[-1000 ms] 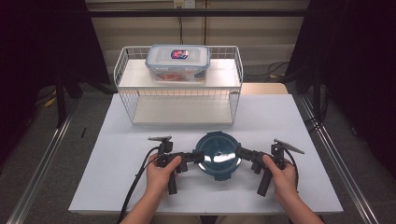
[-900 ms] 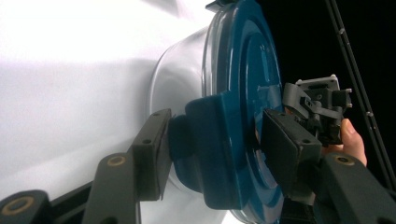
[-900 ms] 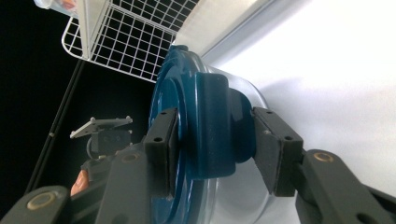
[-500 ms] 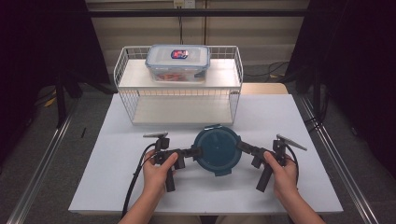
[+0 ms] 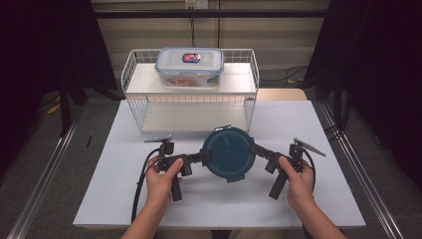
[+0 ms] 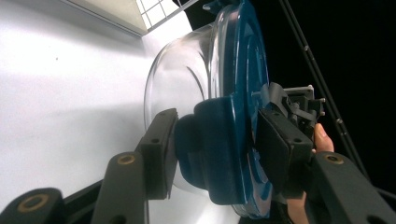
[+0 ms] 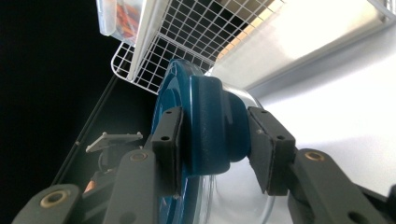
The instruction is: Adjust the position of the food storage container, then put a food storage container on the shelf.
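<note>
The left gripper (image 5: 203, 157) is clamped on the left latch flap of the round glass container (image 5: 229, 155) with the dark blue lid (image 6: 243, 93); in the left gripper view one pad sits against the underside of the flap by the glass bowl and the other presses on the lid's top face, and its jaws have just been closing further on that flap. The right gripper (image 5: 255, 149) grips the opposite flap the same way: in the right gripper view the blue flap (image 7: 212, 126) fills the gap between the two pads, which press it from both sides at a middling width. The container hangs between the two grippers above the near middle of the white table (image 5: 99, 199), its lid facing up and slightly toward the camera. Compared with a second ago, the container has come up off the table and sits a little farther from the person, nearer the rack; then the lid looked flatter on the table with a bright glare on its surface, and now its blue top reads as a plain dark disc. Both hands have risen with it. Behind it stands the white wire rack (image 5: 251, 64), and on its upper shelf rests a clear rectangular food box (image 5: 189, 67) with orange contents, unchanged.
</note>
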### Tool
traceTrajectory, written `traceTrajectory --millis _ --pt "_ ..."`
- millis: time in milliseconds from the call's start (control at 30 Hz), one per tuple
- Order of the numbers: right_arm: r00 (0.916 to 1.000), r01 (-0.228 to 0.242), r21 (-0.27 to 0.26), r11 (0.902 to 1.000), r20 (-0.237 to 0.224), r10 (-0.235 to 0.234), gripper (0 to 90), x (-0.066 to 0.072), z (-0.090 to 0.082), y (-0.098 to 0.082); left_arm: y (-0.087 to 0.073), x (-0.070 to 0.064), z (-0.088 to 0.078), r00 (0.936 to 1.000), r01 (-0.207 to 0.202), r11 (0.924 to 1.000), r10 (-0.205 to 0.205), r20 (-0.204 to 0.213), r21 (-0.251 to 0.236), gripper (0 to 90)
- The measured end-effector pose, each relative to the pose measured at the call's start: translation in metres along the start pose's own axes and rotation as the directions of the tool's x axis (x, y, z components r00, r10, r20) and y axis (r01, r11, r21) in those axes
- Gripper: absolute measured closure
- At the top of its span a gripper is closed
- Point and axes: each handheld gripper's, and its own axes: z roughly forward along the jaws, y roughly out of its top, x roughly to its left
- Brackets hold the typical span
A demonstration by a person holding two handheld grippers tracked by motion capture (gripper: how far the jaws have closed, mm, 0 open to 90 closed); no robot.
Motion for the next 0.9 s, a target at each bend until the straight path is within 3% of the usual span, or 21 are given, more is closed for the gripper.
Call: traceTrajectory --millis 67,233,267,300,467,533,700,900 --pt "1.0 0.002 -0.002 1.0 -0.007 -0.002 58.3 0.002 0.001 0.001 0.002 -0.001 -0.002 0.9998 -0.018 0.9998 0.018 0.001 -0.002 50.4" --pt "0.9994 -0.003 -0.018 0.9998 -0.036 0.002 58.4 0.01 0.006 0.006 0.01 -0.01 -0.01 0.9995 -0.015 0.9996 0.016 0.025 -0.025 52.3" --pt "0.9987 -0.012 -0.027 0.9996 -0.049 0.011 58.4 0.011 0.007 0.007 0.012 -0.01 -0.013 0.9988 -0.04 0.999 0.041 0.029 -0.019 56.6" --pt "0.9985 0.009 -0.033 0.9994 -0.053 -0.011 58.4 0.017 0.008 0.011 0.014 -0.012 -0.014 0.9986 -0.041 0.9988 0.042 0.031 -0.027 56.5" --pt "0.998 0.032 -0.046 0.9984 -0.052 -0.035 58.4 0.028 0.013 0.018 0.02 -0.019 -0.018 0.9988 -0.03 0.9984 0.032 0.038 -0.047 56.6" --pt "0.9973 0.039 -0.054 0.9978 -0.061 -0.042 58.4 0.036 0.016 0.021 0.026 -0.023 -0.024 0.9972 -0.06 0.9961 0.063 0.041 -0.065 56.8" --pt "0.9954 0.053 -0.073 0.9959 -0.076 -0.058 58.4 0.048 0.021 0.026 0.034 -0.031 -0.029 0.9959 -0.072 0.9931 0.077 0.048 -0.092 57.0" --pt "0.9901 0.081 -0.137 0.9873 -0.103 -0.095 58.4 0.065 0.028 0.033 0.044 -0.045 -0.036 0.9936 -0.094 0.986 0.101 0.049 -0.138 57.0"
